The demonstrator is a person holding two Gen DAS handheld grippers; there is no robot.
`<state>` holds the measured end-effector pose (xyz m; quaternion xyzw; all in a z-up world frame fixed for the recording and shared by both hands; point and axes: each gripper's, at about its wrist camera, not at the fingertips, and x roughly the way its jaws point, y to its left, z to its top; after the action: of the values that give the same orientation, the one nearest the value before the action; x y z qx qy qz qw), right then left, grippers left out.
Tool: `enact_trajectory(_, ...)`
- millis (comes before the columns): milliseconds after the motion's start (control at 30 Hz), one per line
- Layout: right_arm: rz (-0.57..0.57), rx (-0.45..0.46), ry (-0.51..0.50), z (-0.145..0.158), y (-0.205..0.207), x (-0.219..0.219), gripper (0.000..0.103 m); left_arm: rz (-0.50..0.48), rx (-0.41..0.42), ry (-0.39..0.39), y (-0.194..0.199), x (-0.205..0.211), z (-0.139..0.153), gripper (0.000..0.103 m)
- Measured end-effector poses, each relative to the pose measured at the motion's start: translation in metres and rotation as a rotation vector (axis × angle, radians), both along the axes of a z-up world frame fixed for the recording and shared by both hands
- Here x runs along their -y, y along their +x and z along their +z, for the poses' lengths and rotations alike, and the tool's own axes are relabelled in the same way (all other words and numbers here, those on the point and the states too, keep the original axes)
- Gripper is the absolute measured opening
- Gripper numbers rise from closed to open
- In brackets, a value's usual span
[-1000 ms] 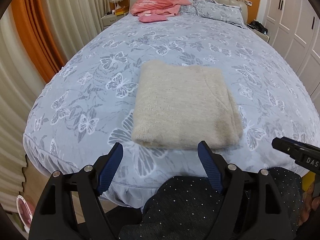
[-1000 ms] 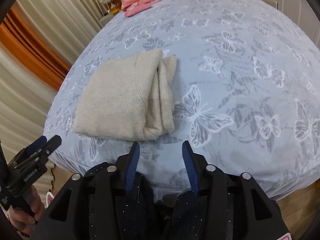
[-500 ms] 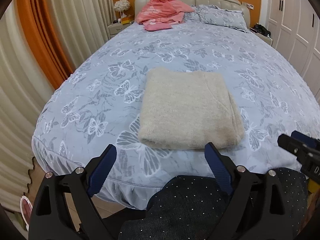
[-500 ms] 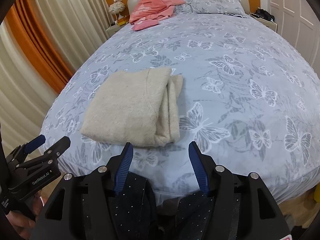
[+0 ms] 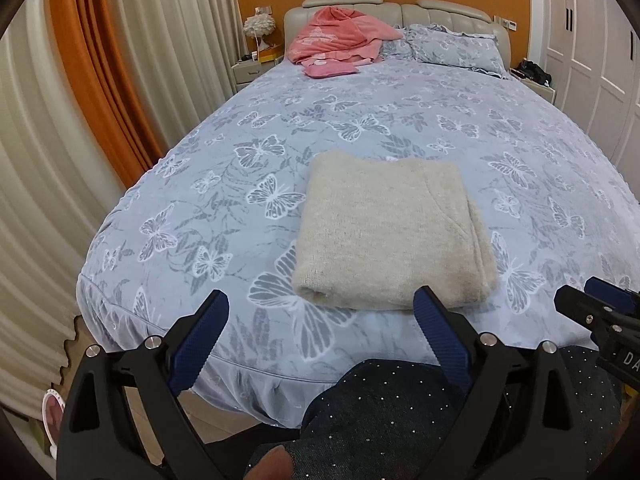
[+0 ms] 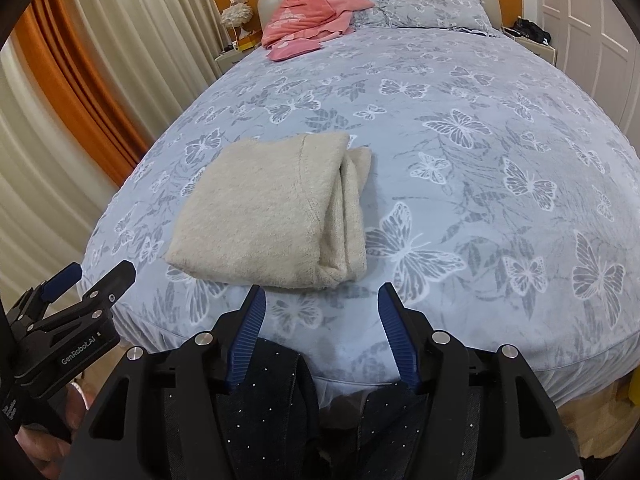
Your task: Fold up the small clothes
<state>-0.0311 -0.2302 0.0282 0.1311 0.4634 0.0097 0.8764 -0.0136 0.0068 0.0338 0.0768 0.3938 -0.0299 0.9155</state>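
Note:
A beige knitted garment (image 5: pixel 390 230) lies folded into a neat rectangle near the foot of the bed (image 5: pixel 240 240). In the right wrist view the garment (image 6: pixel 272 208) shows stacked layers along its right edge. My left gripper (image 5: pixel 322 312) is open and empty, held back over the bed's foot edge, short of the garment. It also shows in the right wrist view (image 6: pixel 86 280). My right gripper (image 6: pixel 322 300) is open and empty, just short of the garment's near right corner. Its tip shows in the left wrist view (image 5: pixel 592 300).
The bed (image 6: pixel 500 160) has a grey butterfly-print cover. Pink clothes (image 5: pixel 340 42) lie by the headboard next to a pillow (image 5: pixel 456 48). Curtains (image 5: pixel 100 80) hang at the left, white wardrobes (image 5: pixel 592 40) stand at the right. The person's dark trousers (image 5: pixel 400 420) are below the grippers.
Both grippers have pulled back and up from the folded garment, so more of the bed and room shows. The right gripper's jaws have opened wider. The garment has not moved.

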Motion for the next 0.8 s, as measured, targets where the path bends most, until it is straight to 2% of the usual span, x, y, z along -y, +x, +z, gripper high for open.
enact_trajectory(533, 0.004, -0.006, -0.007, 0.0, -0.002, -0.009, 0.062, 0.008, -0.024, -0.028, 0.0, -0.002, -0.006, 0.096)
enact_trajectory(800, 0.007, -0.01, -0.009, -0.002, -0.002, -0.011, 0.062, 0.003, -0.002, -0.005, -0.002, 0.0, -0.005, 0.098)
